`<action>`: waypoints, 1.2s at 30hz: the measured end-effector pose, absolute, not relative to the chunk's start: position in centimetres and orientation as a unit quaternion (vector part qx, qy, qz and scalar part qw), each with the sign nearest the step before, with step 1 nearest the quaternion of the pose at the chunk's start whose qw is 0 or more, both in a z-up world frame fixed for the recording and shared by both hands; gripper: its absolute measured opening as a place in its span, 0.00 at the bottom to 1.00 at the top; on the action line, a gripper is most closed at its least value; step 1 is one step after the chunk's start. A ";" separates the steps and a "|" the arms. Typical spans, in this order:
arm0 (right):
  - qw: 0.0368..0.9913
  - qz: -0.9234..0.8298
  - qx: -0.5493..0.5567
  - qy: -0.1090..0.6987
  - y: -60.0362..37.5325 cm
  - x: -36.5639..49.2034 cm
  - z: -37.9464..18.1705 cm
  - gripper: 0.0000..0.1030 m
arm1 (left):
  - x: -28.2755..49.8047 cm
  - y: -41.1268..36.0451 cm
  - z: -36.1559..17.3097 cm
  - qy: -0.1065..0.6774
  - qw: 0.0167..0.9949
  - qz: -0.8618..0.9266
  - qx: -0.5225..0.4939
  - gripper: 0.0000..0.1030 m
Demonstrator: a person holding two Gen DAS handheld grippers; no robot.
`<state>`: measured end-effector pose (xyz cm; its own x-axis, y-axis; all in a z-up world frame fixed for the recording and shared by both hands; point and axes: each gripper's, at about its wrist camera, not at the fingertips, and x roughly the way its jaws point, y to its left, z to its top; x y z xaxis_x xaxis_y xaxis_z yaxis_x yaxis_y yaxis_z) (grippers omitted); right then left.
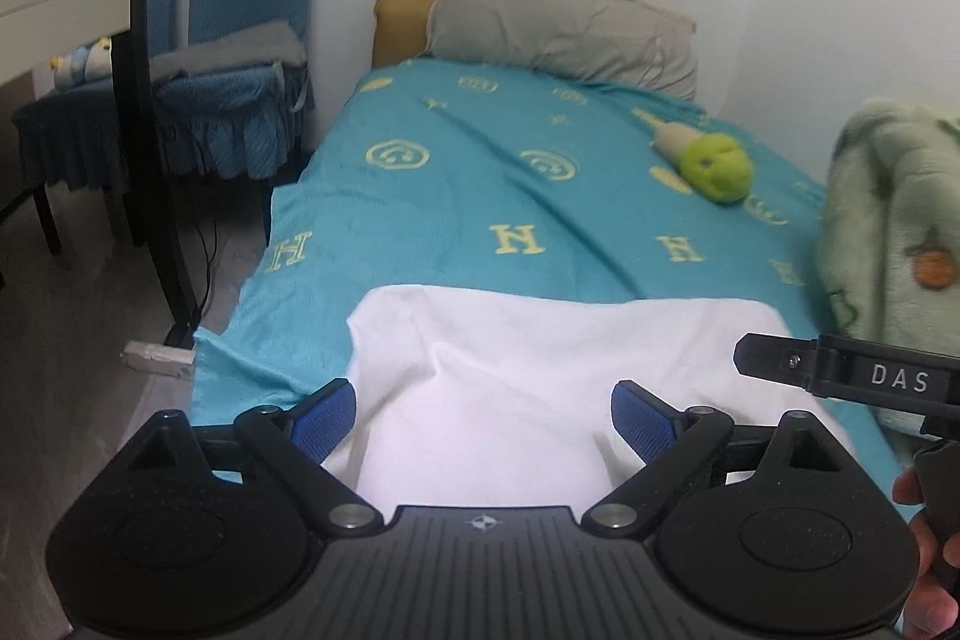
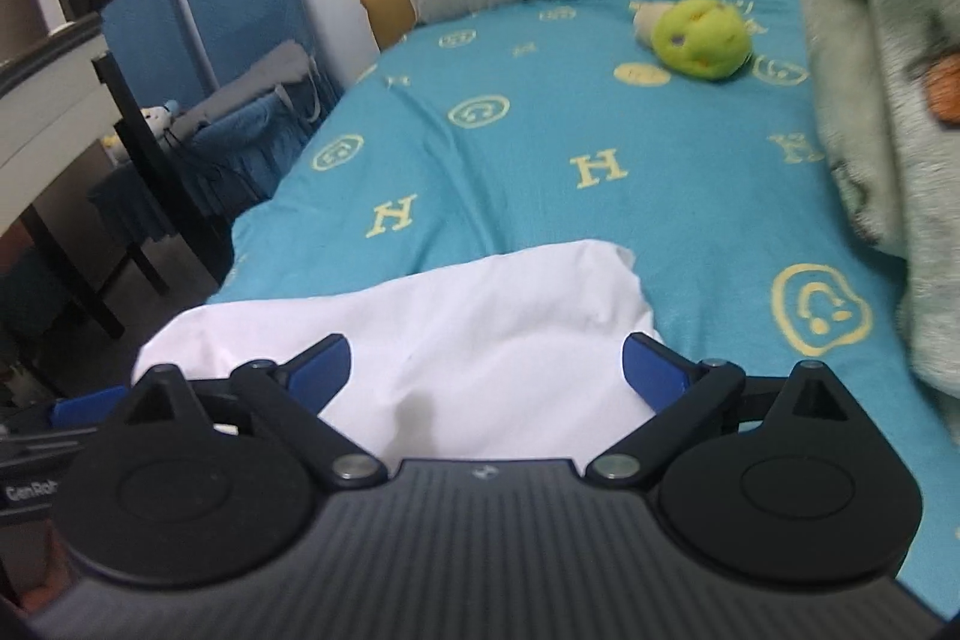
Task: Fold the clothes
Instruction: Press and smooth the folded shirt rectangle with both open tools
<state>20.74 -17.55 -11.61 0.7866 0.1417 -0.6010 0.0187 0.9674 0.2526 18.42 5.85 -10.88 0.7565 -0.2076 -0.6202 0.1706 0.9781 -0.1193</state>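
Two grippers: left gripper (image 1: 483, 421) and right gripper (image 2: 487, 370), jaws spread wide, holding nothing, over the garment.
Garment: white cloth (image 1: 540, 388) lying at the near end of the bed (image 1: 456, 196).
Beside cloth: green fleece blanket (image 2: 876, 100), heaped on its right.
Beyond cloth: green plush toy (image 1: 717, 166) (nothing between).
Farthest: grey pillow (image 1: 558, 22); blue chairs (image 1: 240, 40) left of bed.
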 end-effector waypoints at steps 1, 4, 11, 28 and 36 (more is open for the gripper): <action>0.937 0.032 0.122 0.327 -17.5 20.2 -11.4 0.96 | 17.7 5.9 -10.7 0.333 0.937 -0.101 -0.029 0.91; 0.934 0.034 0.117 0.336 -17.5 18.6 -11.1 0.96 | 15.7 6.2 -10.1 0.330 0.938 -0.103 -0.035 0.91; 0.926 0.031 0.110 0.359 -17.2 17.0 -11.3 0.96 | 14.4 6.5 -10.2 0.346 0.933 -0.095 -0.035 0.91; 0.896 0.027 0.128 0.424 -17.4 18.2 -16.0 0.97 | 13.5 9.0 -12.1 0.436 0.884 -0.083 -0.144 0.92; 0.894 0.027 0.135 0.426 -17.5 18.3 -15.9 0.97 | 11.5 13.3 -12.8 0.467 0.800 -0.094 -0.364 0.93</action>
